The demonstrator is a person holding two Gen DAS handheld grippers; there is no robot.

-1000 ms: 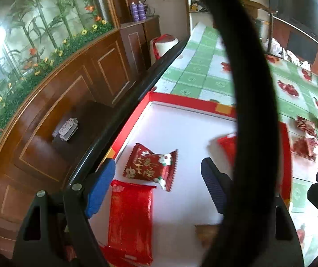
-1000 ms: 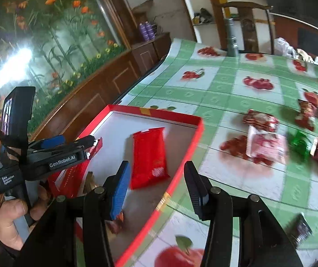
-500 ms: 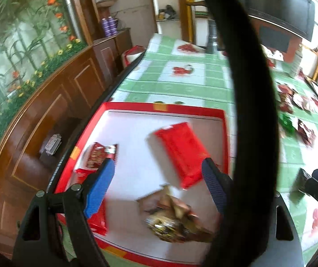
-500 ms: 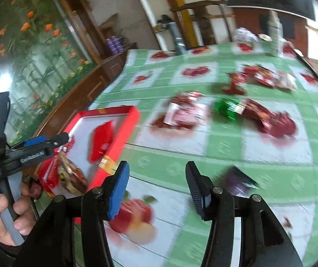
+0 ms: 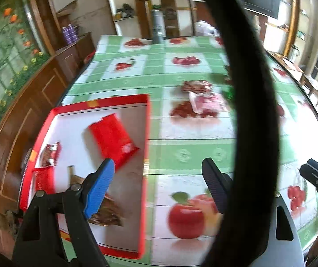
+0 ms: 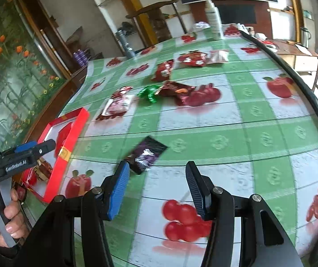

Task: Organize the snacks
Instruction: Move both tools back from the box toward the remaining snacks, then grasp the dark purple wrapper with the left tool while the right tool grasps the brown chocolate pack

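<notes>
Dark packet [image 6: 146, 154] lies flat on the green cloth [image 6: 236, 120] just ahead of your right gripper [image 6: 157, 191], jaws spread and empty, nothing blocking it. More snacks [image 6: 174, 90] sit scattered farther up; red tray [image 5: 146, 146] with a red pack [image 5: 112, 135] is well left. Your left gripper [image 5: 159, 187] is spread wide and empty over the tray's right wall, a black strap [image 5: 254, 102] crossing its view.
</notes>
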